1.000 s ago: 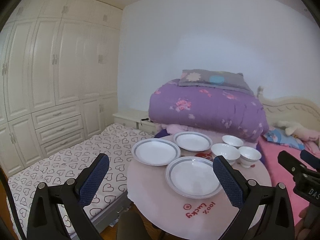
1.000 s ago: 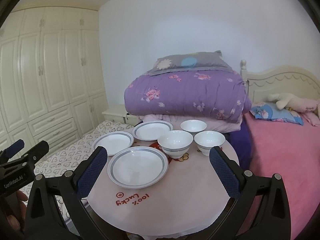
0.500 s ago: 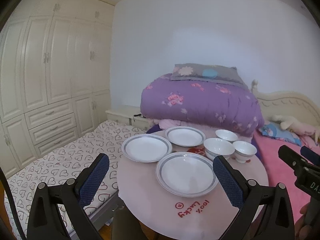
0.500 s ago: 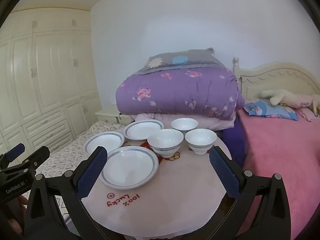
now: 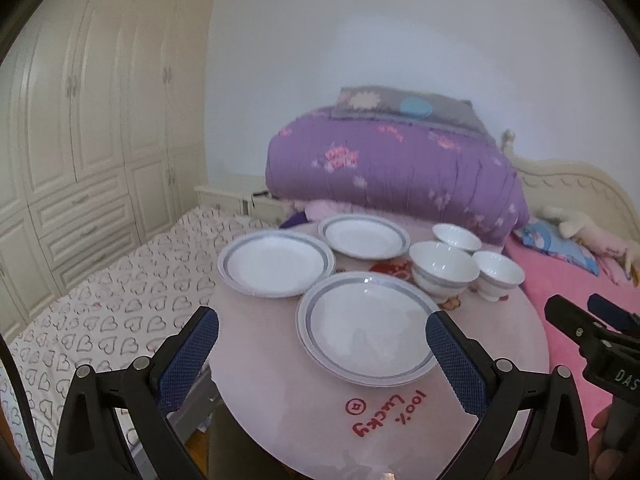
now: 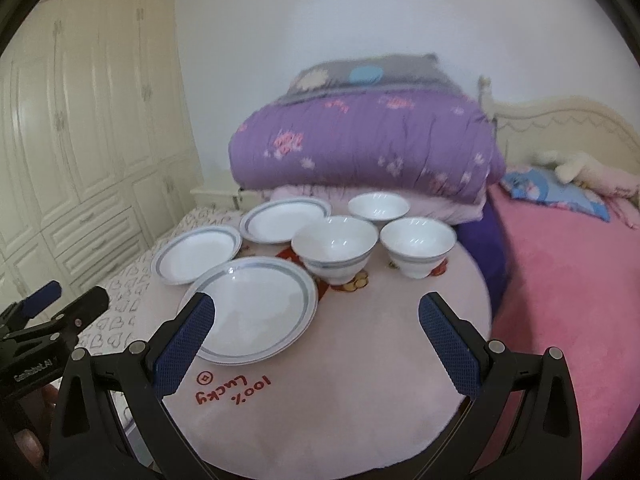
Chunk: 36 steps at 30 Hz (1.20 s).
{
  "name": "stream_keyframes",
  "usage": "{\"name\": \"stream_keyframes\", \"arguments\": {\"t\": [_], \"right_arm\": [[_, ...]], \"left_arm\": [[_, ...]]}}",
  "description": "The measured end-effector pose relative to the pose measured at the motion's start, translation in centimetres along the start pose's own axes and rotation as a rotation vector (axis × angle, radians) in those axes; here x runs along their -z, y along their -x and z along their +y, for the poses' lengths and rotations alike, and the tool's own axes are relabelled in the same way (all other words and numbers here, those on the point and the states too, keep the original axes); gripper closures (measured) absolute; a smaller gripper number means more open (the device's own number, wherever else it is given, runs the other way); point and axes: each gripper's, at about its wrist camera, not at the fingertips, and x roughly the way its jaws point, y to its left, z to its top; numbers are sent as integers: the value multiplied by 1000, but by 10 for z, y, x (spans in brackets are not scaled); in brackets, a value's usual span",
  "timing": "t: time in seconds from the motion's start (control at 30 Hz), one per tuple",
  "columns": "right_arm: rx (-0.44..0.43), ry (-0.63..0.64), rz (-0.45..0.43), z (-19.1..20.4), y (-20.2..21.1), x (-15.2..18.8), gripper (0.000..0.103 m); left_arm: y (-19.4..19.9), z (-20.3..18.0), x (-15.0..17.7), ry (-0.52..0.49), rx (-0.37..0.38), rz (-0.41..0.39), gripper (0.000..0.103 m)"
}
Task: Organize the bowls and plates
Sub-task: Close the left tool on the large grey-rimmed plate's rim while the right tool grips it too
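Observation:
Three white plates with grey-blue rims lie on a round pink table (image 5: 500,344): a near plate (image 5: 366,326) (image 6: 252,312), a left plate (image 5: 276,266) (image 6: 198,254) and a far plate (image 5: 364,236) (image 6: 284,220). Three white bowls stand to their right: a large bowl (image 5: 444,266) (image 6: 334,246), a right bowl (image 5: 498,274) (image 6: 418,246) and a far bowl (image 5: 456,238) (image 6: 378,206). My left gripper (image 5: 320,344) is open and empty, above the near plate. My right gripper (image 6: 316,332) is open and empty, over the table's front, short of the bowls.
A folded purple quilt (image 5: 392,172) with a grey pillow sits behind the table. A pink bed (image 6: 572,272) lies to the right, a heart-patterned mattress (image 5: 104,300) to the left, and cream wardrobes (image 5: 80,120) beyond it. Red lettering marks the table's front.
Both grippers have moved forward and lower toward the table, so plates and bowls loom larger. Both stay open. No dish has moved.

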Motion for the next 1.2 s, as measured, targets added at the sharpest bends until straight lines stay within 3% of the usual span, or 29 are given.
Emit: {"name": "stream_keyframes", "arguments": {"t": [0.5, 0.83, 0.93, 1.0, 1.07, 1.2], "right_arm": [[-144, -25, 281, -12, -123, 8, 0], [-235, -66, 402, -19, -181, 8, 1], [-263, -72, 420, -16, -191, 9, 8], [-281, -71, 428, -14, -197, 9, 14], [-285, -75, 436, -12, -202, 9, 27], [-281, -81, 446, -12, -210, 11, 41]], "left_arm": [[-140, 56, -28, 139, 71, 261, 1], [-234, 83, -61, 214, 115, 395, 1], [-265, 89, -69, 281, 199, 443, 1], [-283, 97, -71, 326, 237, 461, 8], [-297, 105, -76, 340, 254, 459, 11], [-319, 110, -84, 339, 270, 471, 37]]}}
